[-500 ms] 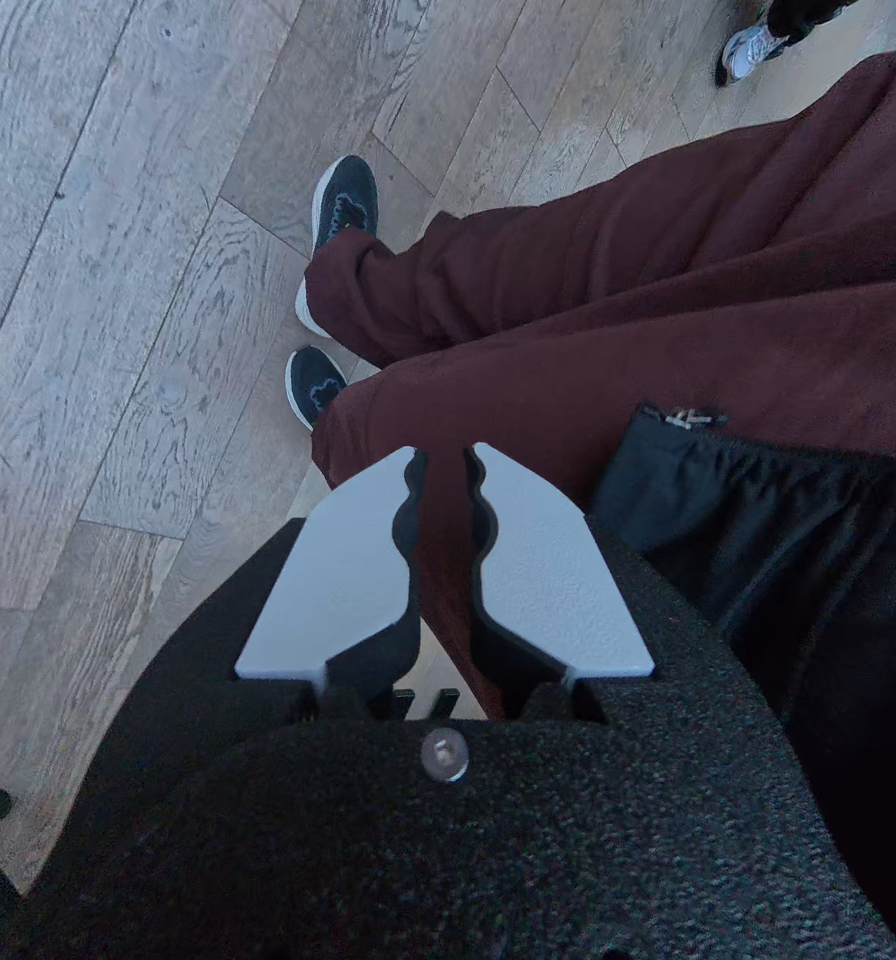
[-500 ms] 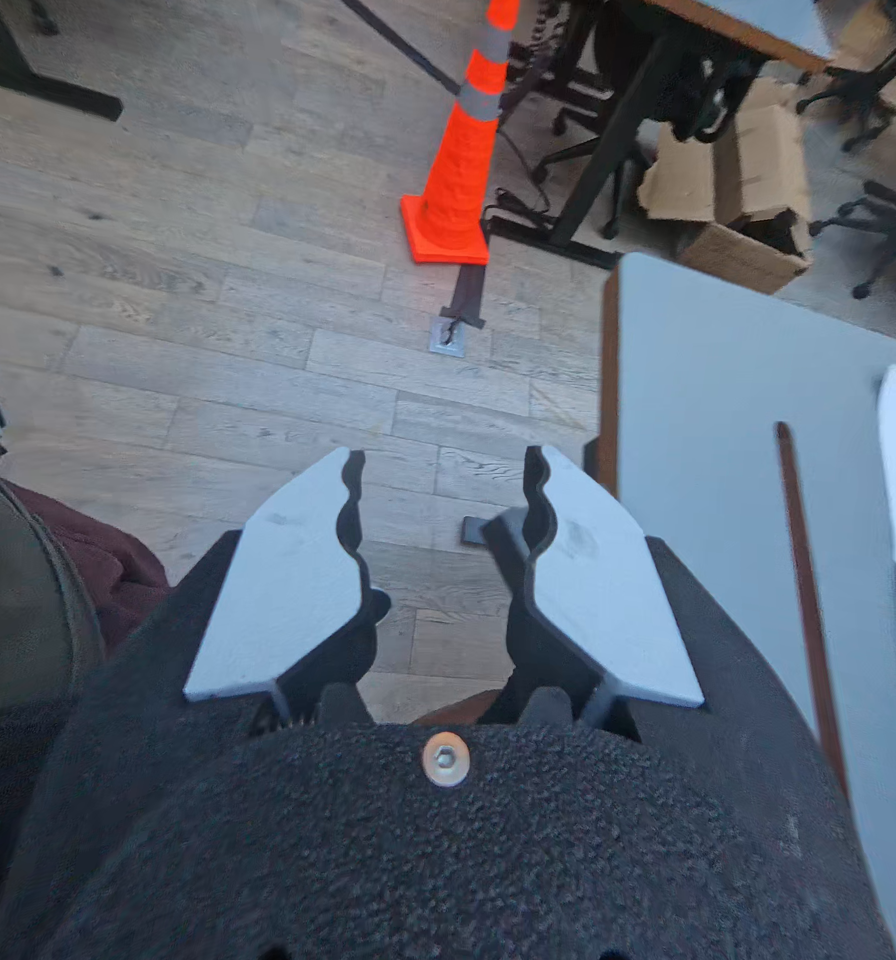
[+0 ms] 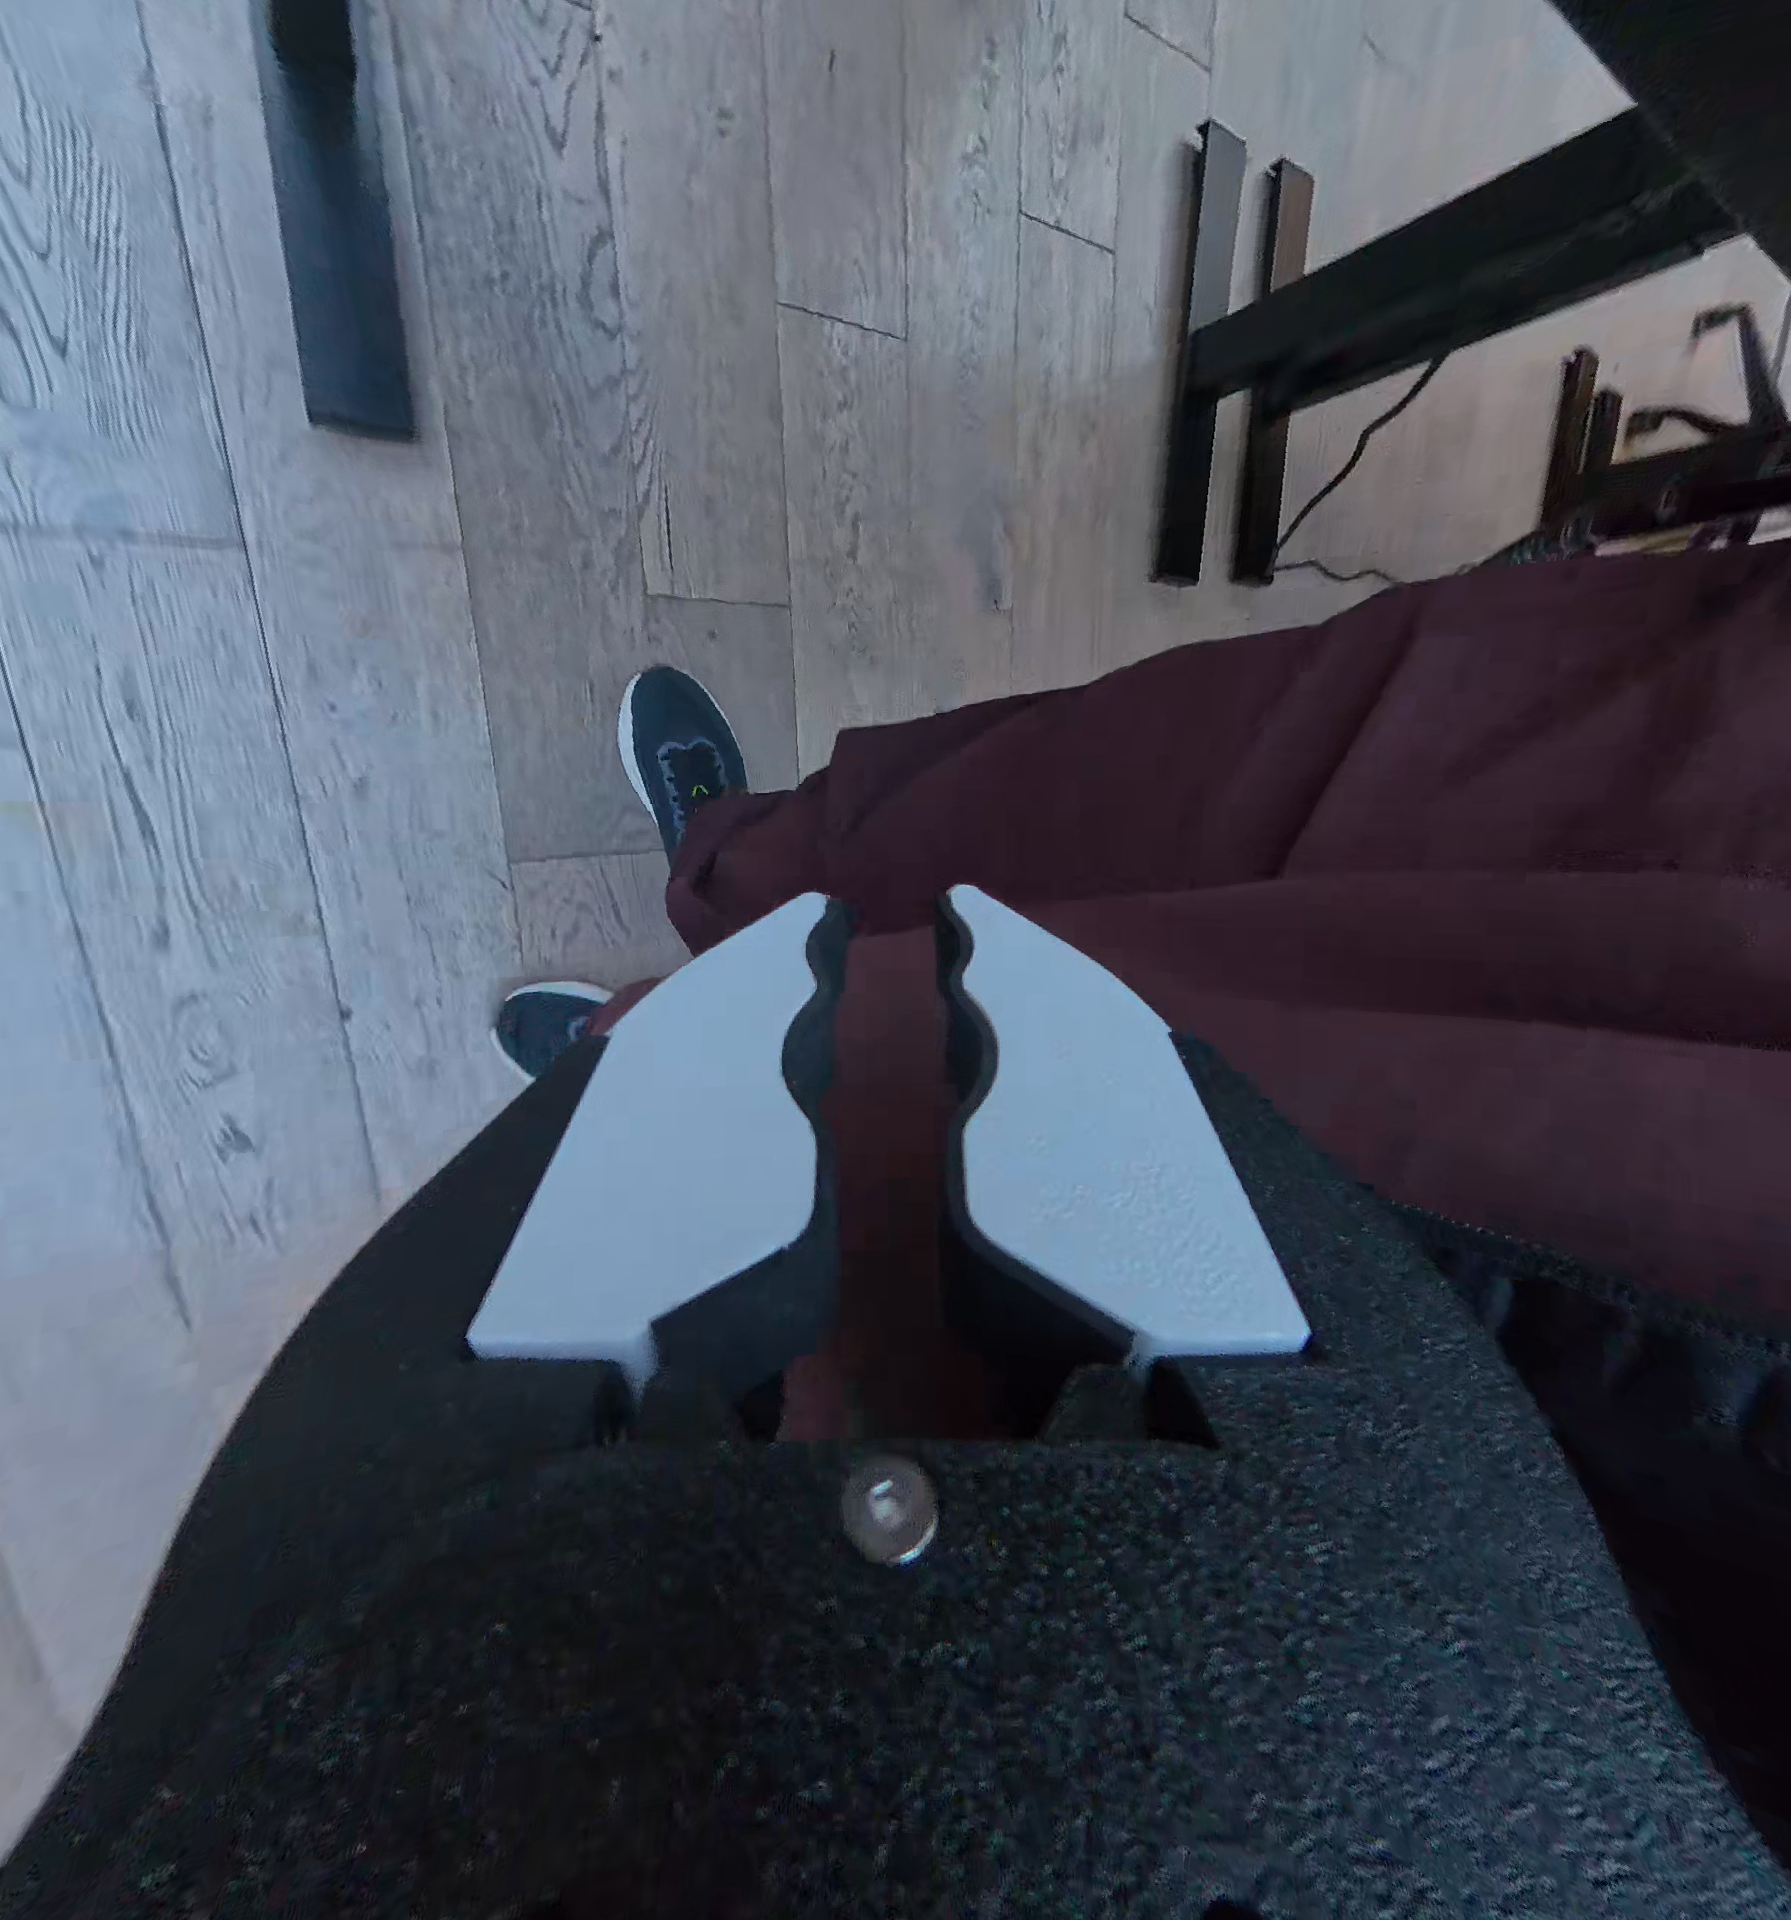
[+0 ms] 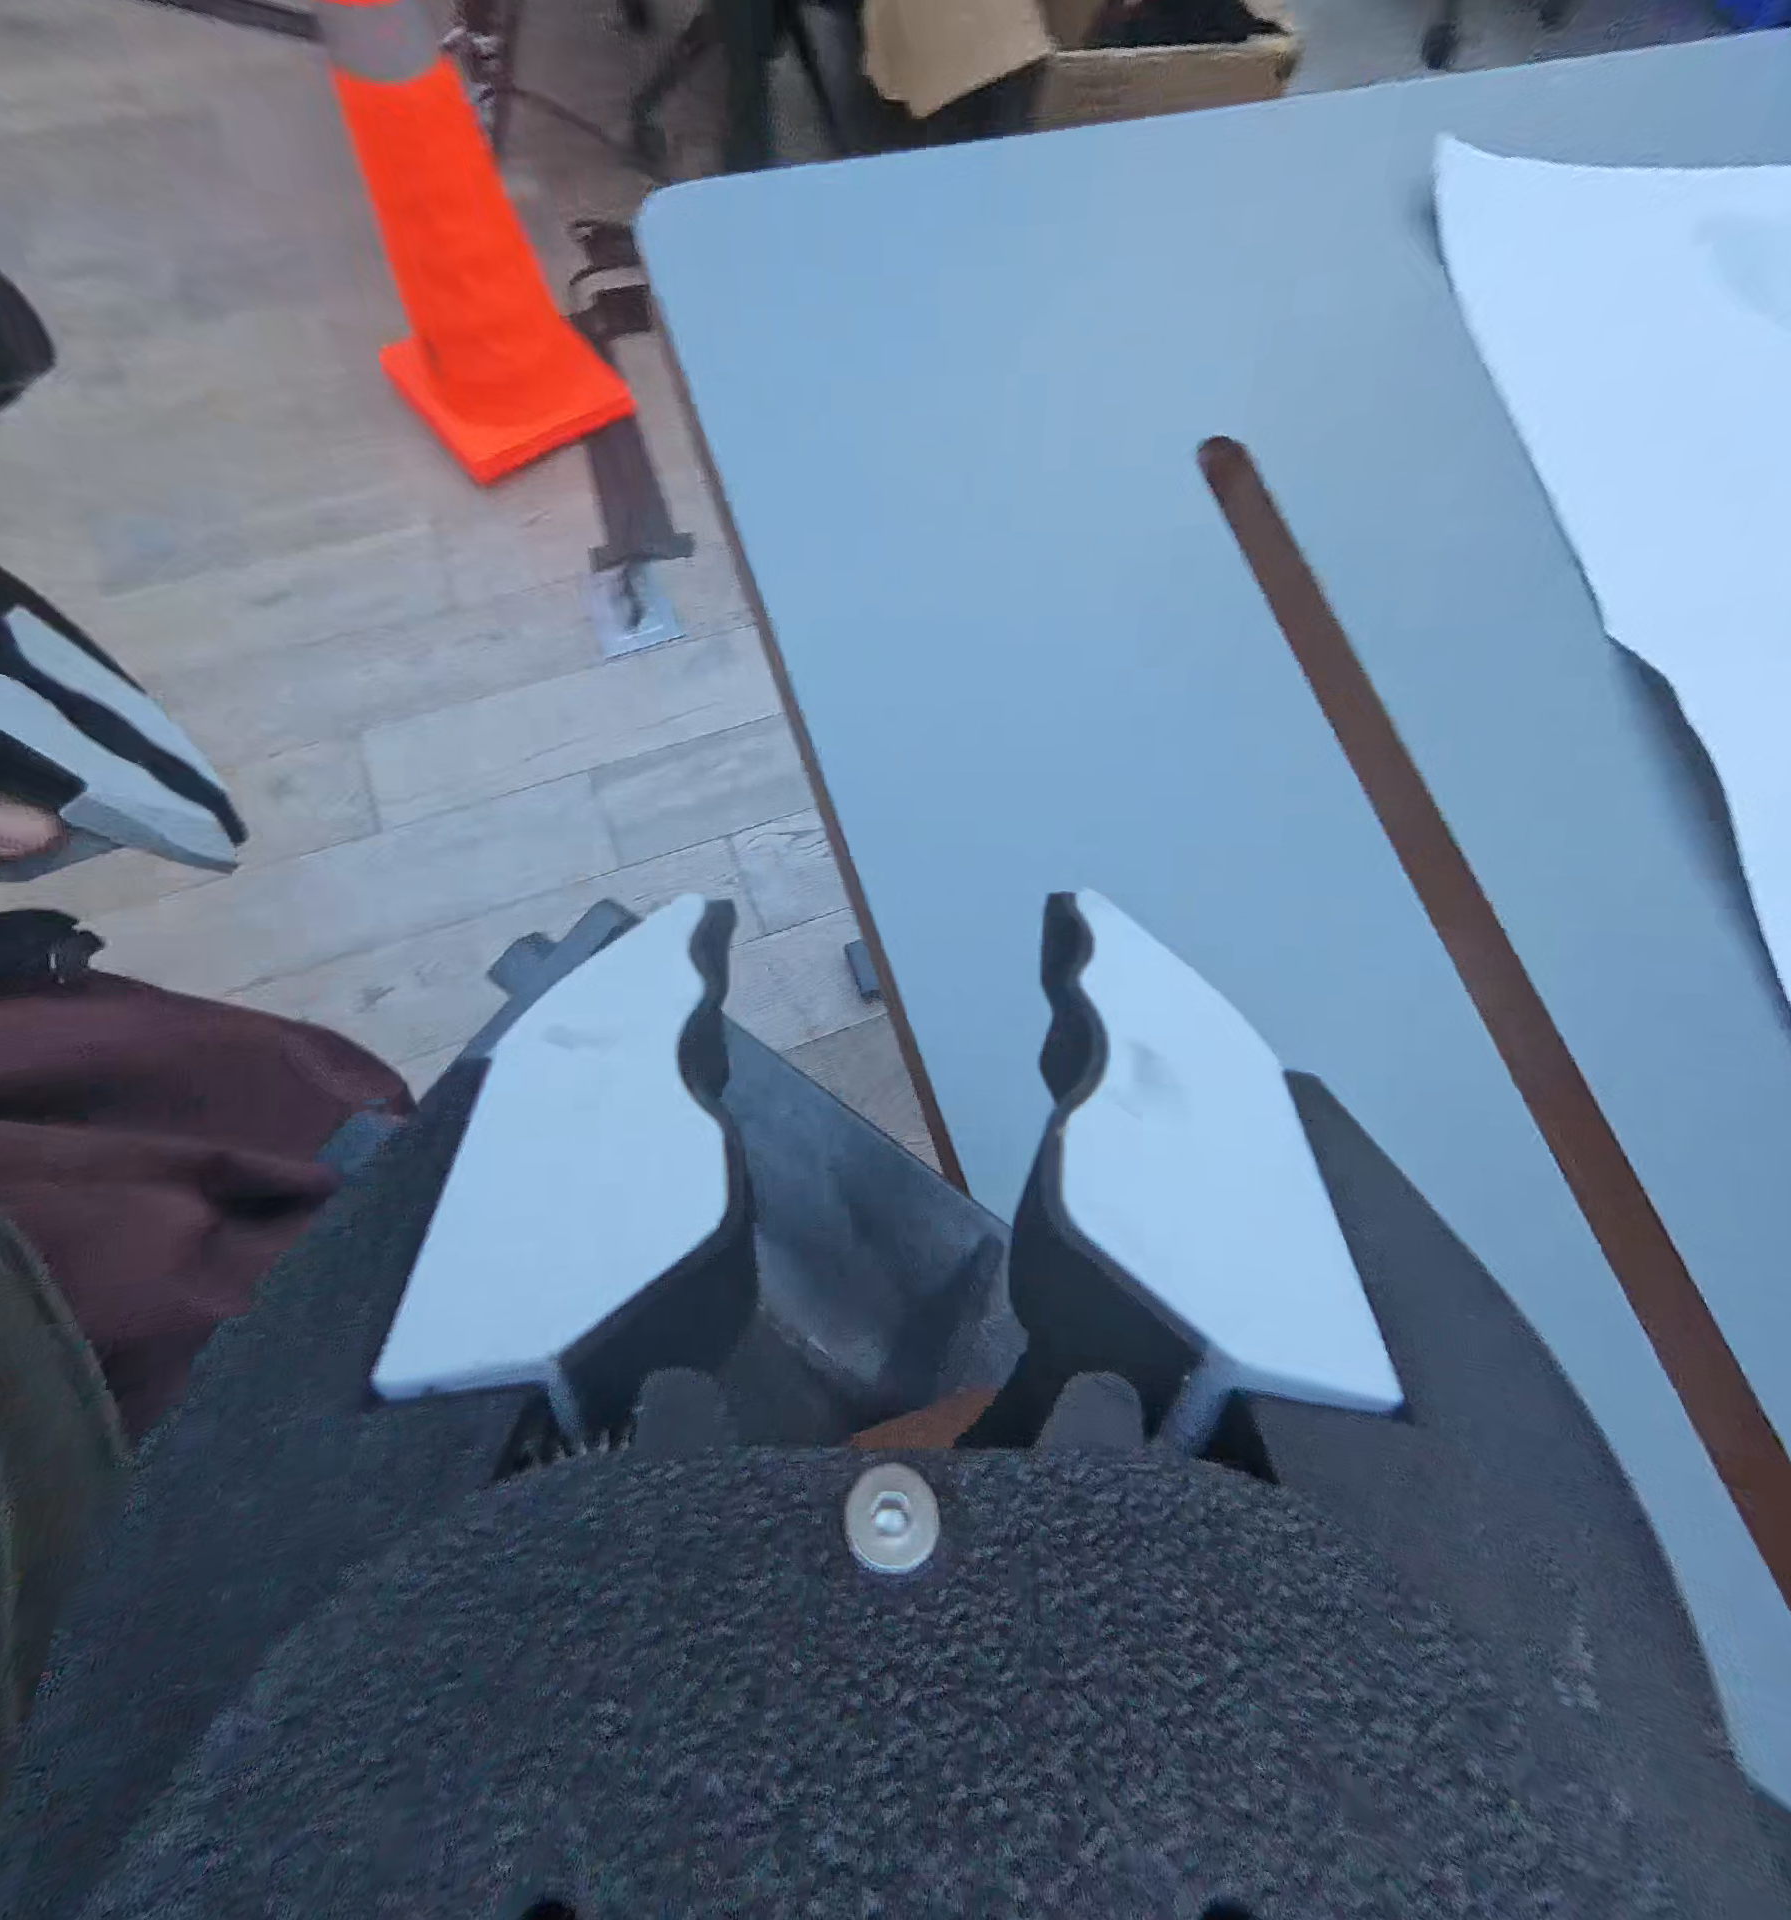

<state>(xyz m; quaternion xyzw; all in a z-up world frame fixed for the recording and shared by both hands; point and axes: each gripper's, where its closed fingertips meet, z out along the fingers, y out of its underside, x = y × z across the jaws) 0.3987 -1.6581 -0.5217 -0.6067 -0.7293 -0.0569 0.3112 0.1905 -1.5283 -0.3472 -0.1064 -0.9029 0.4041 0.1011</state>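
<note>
Your right gripper (image 4: 875, 909) spread empty over the grey rectangular tabletop's (image 4: 1026, 520) edge, your left gripper (image 3: 889, 904) narrowly parted, empty, off it above maroon trousers (image 3: 1390, 831).

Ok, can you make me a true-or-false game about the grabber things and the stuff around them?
1. The right gripper is holding the brown stick. False: its jaws are apart and hold nothing; the brown strip lies on the grey table.
2. An orange cone stands on the floor. True.
3. The left gripper points at maroon trousers. True.
4. The shoes are red. False: the shoe is dark with a white sole.
5. White paper lies on the table. True.
</note>
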